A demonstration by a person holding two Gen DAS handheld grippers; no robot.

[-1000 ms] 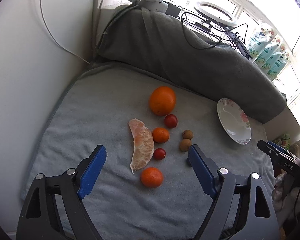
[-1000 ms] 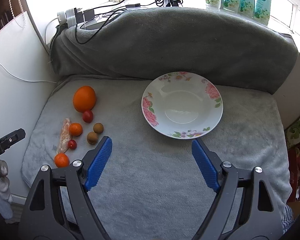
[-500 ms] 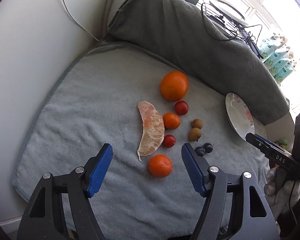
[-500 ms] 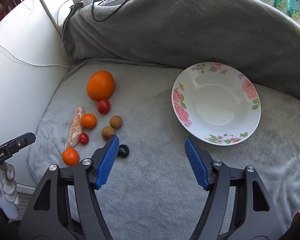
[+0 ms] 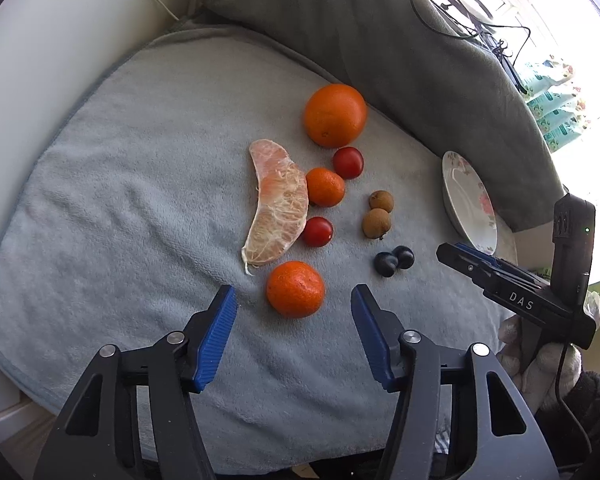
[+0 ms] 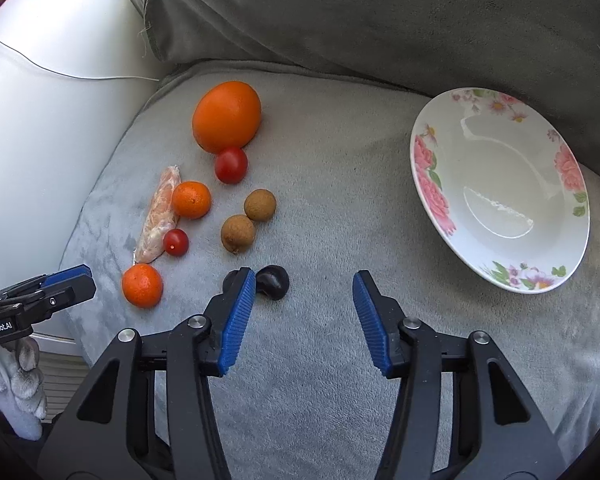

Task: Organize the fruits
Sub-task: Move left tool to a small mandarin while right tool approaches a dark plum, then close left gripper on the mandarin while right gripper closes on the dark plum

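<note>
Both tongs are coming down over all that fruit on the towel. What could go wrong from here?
The left tongs, jaws just narrowing with nothing gripped yet, straddle the nearest tangerine; a slightly off squeeze might roll it along the soft towel. The right tongs have a finger over the two dark berries and could bruise them or scatter them.

We see the fruits loose on the grey towel: one large orange, three mandarins, a peeled segment, two cherry tomatoes, two brown longans, two dark berries. The floral plate lies apart, holding nothing.
</note>
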